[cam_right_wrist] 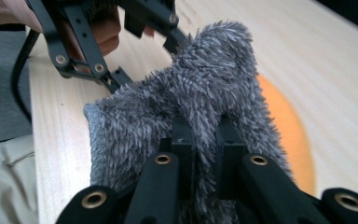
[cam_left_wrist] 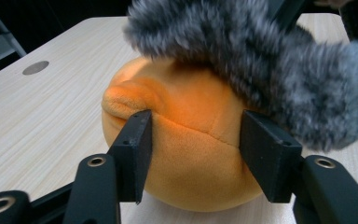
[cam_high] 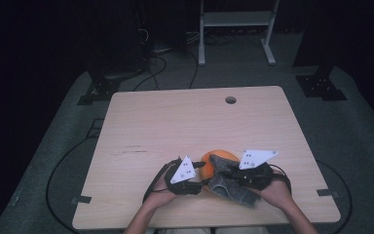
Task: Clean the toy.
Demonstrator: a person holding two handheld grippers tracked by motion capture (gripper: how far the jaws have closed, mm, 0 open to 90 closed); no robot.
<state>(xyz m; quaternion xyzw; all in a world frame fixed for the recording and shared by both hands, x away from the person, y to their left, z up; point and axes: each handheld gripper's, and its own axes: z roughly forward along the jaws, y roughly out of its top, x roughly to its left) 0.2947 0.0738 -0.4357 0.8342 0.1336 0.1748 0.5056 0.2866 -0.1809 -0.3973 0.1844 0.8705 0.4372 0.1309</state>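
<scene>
The left tongs (cam_left_wrist: 193,154) stood with their black jaws spread to either side of an orange plush ball (cam_left_wrist: 186,140), the pads touching or just beside its flanks; whether they pressed in could not be told, so I judged them open around it rather than clamped. The right tongs (cam_right_wrist: 204,154) were closed on a grey furry cloth (cam_right_wrist: 186,93), the two jaws nearly together with a fold of pile pinched between them.

In the high view the ball (cam_high: 213,157) sat on the table (cam_high: 175,122) toward six o'clock, near the person's edge, with the cloth (cam_high: 226,187) draped from its top down toward five o'clock. The left hand (cam_high: 168,187) came in at seven o'clock.

The ball looked soft and light: short velvety nap, rounded and slightly squashed, with a stitched seam and a puckered fold across its upper face. It would likely dent under the jaws and could roll or squeeze out if gripped off-centre, so a hold across its widest part, low on the flanks, seemed best.

The cloth was limp, shaggy and long-piled, with a smoother bound edge. It would probably bunch and sag without any stiffness, and a deep pinch through a fold should hold better than fibres alone. The pale wood-grain table appeared smooth and hard.
</scene>
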